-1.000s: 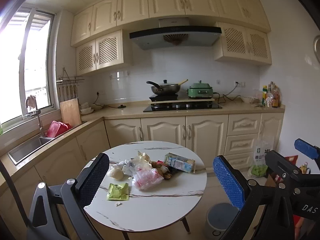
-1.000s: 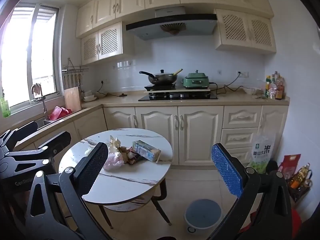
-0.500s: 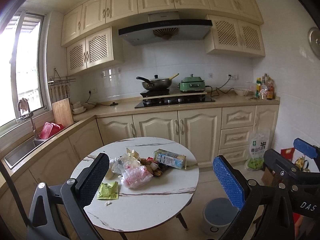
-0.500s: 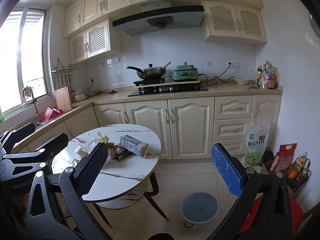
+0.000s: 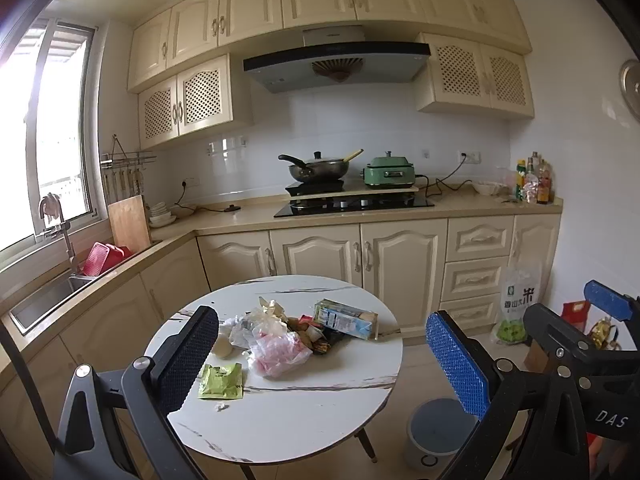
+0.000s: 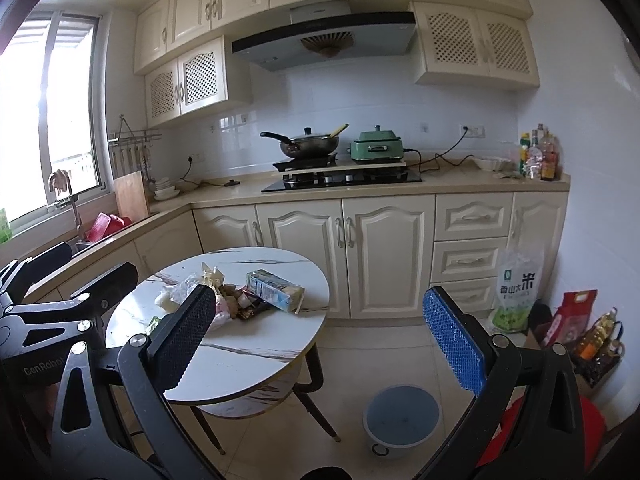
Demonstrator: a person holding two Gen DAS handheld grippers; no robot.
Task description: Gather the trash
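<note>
A heap of trash lies on the round white marble table (image 5: 288,420): a pink-and-clear plastic bag (image 5: 276,350), a drink carton (image 5: 345,319), a green sachet (image 5: 221,381), brown scraps and a pale round lump (image 5: 222,347). My left gripper (image 5: 322,360) hangs open above the table's near side, nothing between its fingers. In the right wrist view the same table (image 6: 248,364) with the carton (image 6: 274,290) is at left. My right gripper (image 6: 320,338) is open and empty over the floor. A grey-blue trash bin (image 6: 401,416) stands on the floor, also visible as the bin (image 5: 438,432) right of the table.
Cream cabinets and a counter (image 5: 248,220) run along the back and left, with a sink (image 5: 44,300), a stove with a wok (image 5: 316,170) and a green cooker (image 5: 390,172). A rice bag (image 6: 516,292), red packet and oil bottles (image 6: 598,336) stand by the right wall.
Both grippers have drifted back and shifted, so the table and bin sit a little differently in view. Both stay open; nothing on the table has moved.
</note>
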